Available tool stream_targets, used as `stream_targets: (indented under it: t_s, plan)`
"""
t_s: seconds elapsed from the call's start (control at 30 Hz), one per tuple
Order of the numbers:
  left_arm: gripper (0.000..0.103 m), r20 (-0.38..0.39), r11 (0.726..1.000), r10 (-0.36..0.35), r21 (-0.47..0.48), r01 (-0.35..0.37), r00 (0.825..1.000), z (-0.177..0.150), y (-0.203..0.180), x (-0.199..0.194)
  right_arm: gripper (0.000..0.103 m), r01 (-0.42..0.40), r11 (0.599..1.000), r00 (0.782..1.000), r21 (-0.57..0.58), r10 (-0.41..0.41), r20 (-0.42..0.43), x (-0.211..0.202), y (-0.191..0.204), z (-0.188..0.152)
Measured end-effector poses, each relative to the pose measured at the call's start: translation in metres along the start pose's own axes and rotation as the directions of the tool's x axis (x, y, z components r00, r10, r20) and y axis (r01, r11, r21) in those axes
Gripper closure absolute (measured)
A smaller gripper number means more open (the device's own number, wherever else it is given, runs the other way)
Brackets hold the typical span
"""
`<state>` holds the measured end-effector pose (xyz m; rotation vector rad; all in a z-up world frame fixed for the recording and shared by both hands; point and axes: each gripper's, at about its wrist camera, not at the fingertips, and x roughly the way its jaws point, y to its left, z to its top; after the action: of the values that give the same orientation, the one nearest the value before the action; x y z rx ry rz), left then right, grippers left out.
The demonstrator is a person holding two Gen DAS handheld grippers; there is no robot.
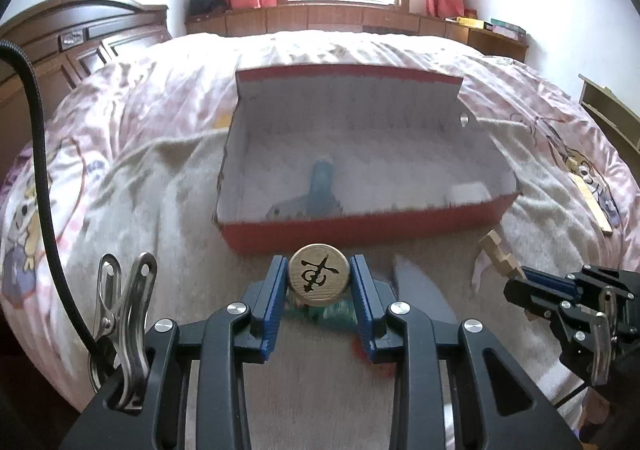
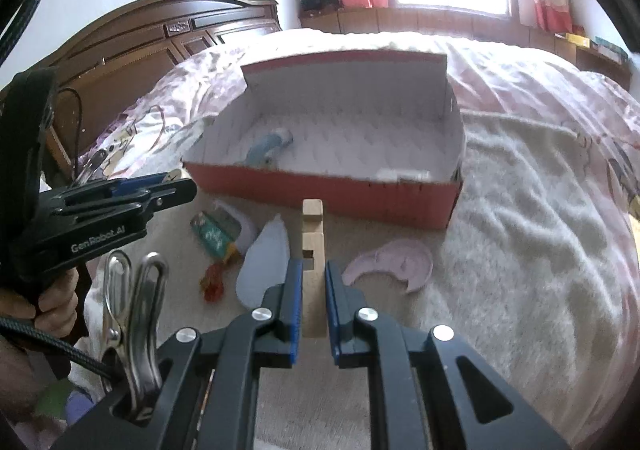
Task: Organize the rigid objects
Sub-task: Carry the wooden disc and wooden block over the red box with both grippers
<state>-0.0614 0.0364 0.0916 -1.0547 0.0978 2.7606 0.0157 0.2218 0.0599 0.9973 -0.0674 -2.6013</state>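
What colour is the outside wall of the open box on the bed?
Red outside, white inside. The box shows this best in the right wrist view.

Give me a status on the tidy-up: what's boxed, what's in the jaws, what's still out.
Boxed: a blue object and a small white item lie in the red box. In hand: the left gripper clamps a round wooden chess piece; the right gripper clamps a notched wooden block. Left on the blanket: a pink crescent piece, a pale blue leaf-shaped piece and a green packet.
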Motion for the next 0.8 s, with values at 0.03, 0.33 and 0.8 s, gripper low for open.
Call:
stream_targets:
  t_s: [0.03, 0.33, 0.8]
  plan:
    - [0.071, 0.006, 1.000, 0.002, 0.002, -0.002, 1.000, 0.004, -0.001, 0.001, 0.092, 0.002, 1.000, 1.000, -0.001, -0.002, 0.007, 0.000, -0.001, 0.004]
    - [0.071, 0.025, 1.000, 0.006, 0.001, -0.006, 1.000, 0.032, -0.006, 0.010, 0.092, 0.014, 1.000, 0.999, 0.007, -0.014, 0.042, 0.003, -0.009, 0.031]
    - [0.071, 0.017, 1.000, 0.005, 0.006, -0.005, 1.000, 0.054, -0.019, 0.040, 0.092, 0.039, 0.998, 0.997, 0.046, -0.042, 0.059, 0.026, -0.026, 0.066]
